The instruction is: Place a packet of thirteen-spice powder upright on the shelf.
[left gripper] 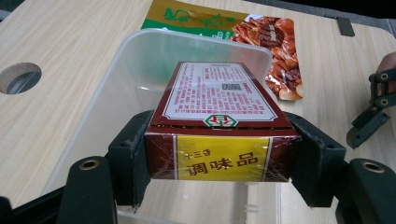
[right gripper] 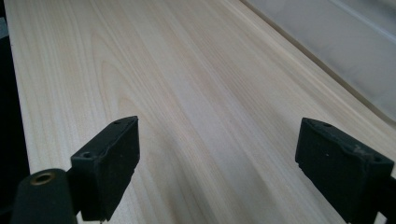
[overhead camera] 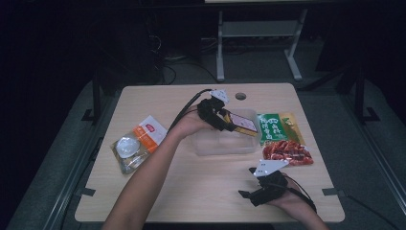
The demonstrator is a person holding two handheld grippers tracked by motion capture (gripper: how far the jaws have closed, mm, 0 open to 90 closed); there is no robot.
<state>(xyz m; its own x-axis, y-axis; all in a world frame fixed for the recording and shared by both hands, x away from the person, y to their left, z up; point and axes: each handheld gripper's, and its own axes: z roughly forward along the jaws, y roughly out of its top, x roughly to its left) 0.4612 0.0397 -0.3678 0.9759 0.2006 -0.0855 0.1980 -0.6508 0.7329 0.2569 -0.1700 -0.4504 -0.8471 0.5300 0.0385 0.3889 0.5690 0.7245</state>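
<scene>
My left gripper [overhead camera: 229,125] is shut on a dark red seasoning box [left gripper: 219,122] with a yellow label, its black pads [left gripper: 135,158] pressing both sides. The seasoning box [overhead camera: 243,123] hangs over a clear plastic container [overhead camera: 225,143] in the middle of the table, and the container's rim [left gripper: 154,38] lies just beyond the box. My right gripper [overhead camera: 245,193] rests low near the table's front right, jaws wide apart. Between its pads [right gripper: 109,163] there is bare wood.
A green-and-gold snack packet [overhead camera: 277,125] and a red meat-snack packet [overhead camera: 287,152] lie right of the container. At the left lie an orange-and-white sachet [overhead camera: 149,132] and a clear round-lidded pack [overhead camera: 127,149]. A cable hole [overhead camera: 241,96] sits near the far edge.
</scene>
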